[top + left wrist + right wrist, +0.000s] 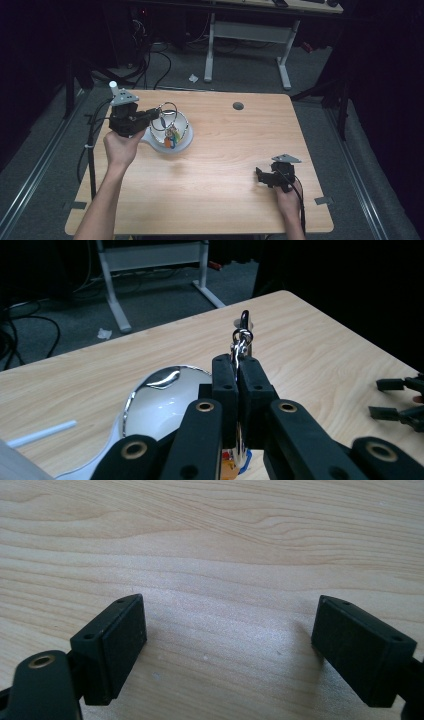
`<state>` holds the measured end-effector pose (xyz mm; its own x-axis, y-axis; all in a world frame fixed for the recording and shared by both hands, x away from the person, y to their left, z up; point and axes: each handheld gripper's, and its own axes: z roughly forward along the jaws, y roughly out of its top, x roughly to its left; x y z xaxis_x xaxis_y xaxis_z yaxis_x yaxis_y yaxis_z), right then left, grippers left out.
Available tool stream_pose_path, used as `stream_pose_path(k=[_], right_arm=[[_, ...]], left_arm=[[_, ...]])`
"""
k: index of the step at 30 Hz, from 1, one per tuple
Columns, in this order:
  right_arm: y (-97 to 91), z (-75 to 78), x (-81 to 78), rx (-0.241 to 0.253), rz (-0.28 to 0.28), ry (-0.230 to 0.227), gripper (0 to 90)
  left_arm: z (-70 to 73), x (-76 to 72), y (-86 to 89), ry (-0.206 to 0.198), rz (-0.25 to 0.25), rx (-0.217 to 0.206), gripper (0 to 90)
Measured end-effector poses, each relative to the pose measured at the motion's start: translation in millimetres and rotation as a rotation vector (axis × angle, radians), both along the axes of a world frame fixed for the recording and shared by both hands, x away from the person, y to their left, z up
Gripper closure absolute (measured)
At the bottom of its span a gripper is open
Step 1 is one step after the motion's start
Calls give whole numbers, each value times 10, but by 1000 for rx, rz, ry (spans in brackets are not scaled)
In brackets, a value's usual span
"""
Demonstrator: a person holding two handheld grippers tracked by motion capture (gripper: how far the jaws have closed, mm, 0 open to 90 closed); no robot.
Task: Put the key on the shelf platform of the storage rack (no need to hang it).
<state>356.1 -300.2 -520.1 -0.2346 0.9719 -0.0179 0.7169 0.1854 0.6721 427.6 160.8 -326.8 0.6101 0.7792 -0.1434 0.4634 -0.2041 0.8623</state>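
Observation:
A bunch of keys (170, 136) with orange and blue tags hangs on metal rings (168, 113) over a white bowl (186, 144) at the table's left. My left gripper (155, 116) is shut on the metal ring and holds the bunch up above the bowl. In the left gripper view the jaws (236, 371) pinch the ring, and its clasp (242, 338) sticks up past them, with the bowl (160, 407) below. My right gripper (260, 176) stands open near the table's front right, low over bare wood (230, 630), with nothing between its pads.
A round cable hole (238, 106) sits in the wooden table (225, 200) at the back middle. A white desk frame (247, 32) and cables lie on the floor beyond. The right gripper (400, 400) also shows at the left gripper view's right edge.

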Motion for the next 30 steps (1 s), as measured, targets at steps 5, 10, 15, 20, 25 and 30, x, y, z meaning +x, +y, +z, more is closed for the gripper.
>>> stream_pose_path(k=[5,10,15,20,25,30], right_arm=[[1,0,-1,1,-1,1,143],[0,0,0,0,0,0,143],[0,0,0,0,0,0,143],[0,0,0,0,0,0,144],[0,0,0,0,0,0,143],[0,0,0,0,0,0,144]], left_arm=[[9,101,32,0,31,-8,875],[-9,164,43,0,53,-9,875],[-60,226,29,4,74,13,875],[-151,290,17,18,92,26,875],[-232,322,8,34,99,35,875],[-338,357,-9,55,103,44,874]])
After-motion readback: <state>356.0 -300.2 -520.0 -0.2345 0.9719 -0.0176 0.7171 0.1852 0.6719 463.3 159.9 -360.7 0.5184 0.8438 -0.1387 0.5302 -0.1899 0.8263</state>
